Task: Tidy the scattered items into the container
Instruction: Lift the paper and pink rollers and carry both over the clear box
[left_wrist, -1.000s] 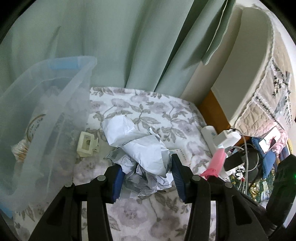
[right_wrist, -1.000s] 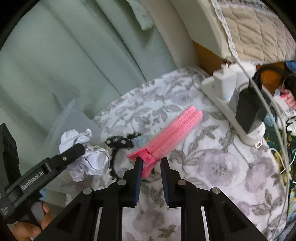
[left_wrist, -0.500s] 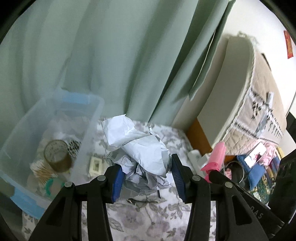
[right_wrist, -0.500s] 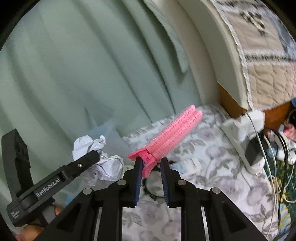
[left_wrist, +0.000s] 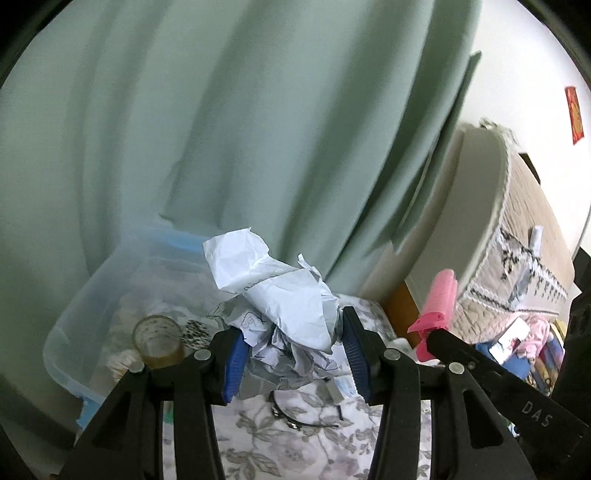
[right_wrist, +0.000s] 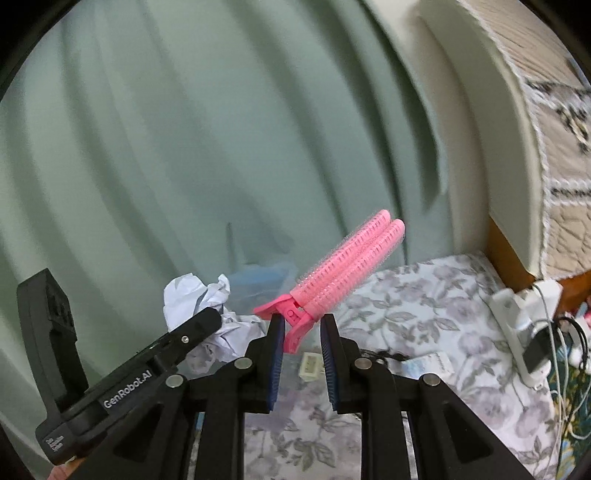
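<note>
Left wrist view: left hand-held gripper (left_wrist: 293, 356) pinching crumpled paper wad (left_wrist: 280, 295), near clear plastic bin (left_wrist: 92, 291) at left. Right hand-held gripper (right_wrist: 303, 354) pinching pink hair-roller clip (right_wrist: 343, 262) above floral-cloth surface (right_wrist: 424, 314).

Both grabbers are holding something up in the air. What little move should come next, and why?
Probably carry the left gripper a bit further left, over the clear container. It is shut on the crumpled paper, lifted off the floral cloth, and the open container sits just beside it. The right gripper, shut on the pink hair clip, could follow.
</note>
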